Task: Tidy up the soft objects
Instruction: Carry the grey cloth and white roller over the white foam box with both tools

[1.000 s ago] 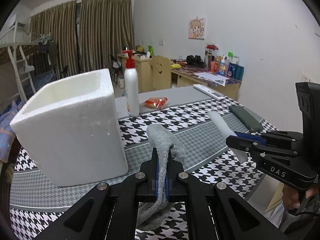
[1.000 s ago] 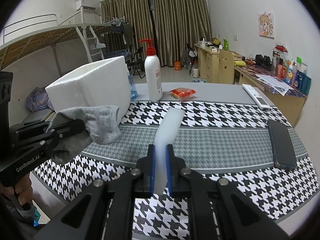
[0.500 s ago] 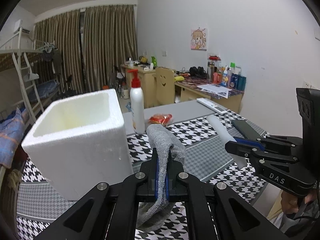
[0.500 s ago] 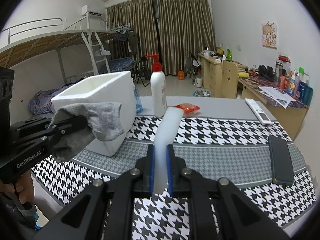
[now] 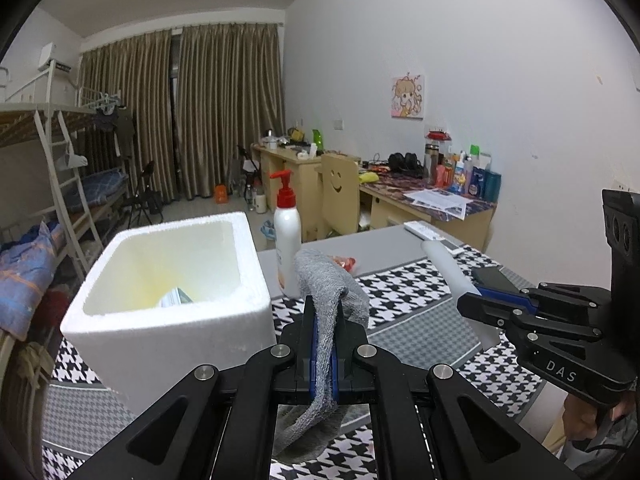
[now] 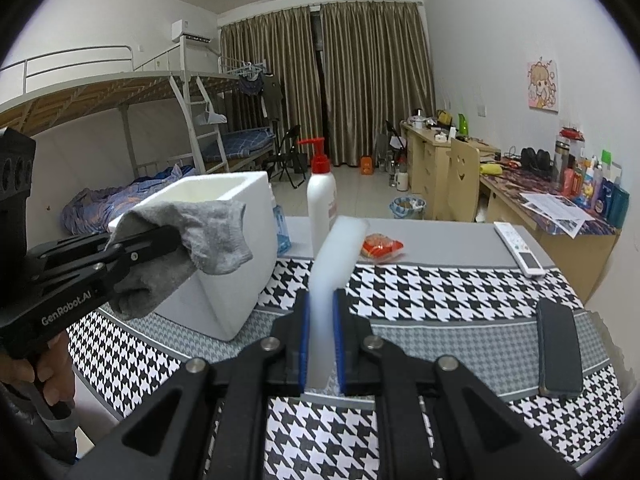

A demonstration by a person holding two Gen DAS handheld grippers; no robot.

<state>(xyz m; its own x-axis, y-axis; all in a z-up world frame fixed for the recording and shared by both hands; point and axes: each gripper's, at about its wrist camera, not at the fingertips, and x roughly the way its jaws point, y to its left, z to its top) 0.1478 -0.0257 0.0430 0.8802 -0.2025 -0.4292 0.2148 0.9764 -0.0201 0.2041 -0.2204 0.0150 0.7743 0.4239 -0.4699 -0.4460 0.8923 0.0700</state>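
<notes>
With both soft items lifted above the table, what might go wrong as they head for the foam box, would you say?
1. The grey sock hangs loosely below the left tongs; its dangling end could snag the white foam box rim.
2. The white foam strip sticks far beyond the right tongs and may knock over the pump bottle.
3. The two tongs are close together and might collide.

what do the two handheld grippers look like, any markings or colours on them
Both are matte black scissor-linkage frames with silver pivot bolts and blue pads lining the fingers. The left gripper carries white "GenRobot.AI" lettering on its side; the right gripper reads "DAS". Each has a boxy black block at the rear with round holes, and a pistol-style handle. A dark cable hangs below the right one.
</notes>
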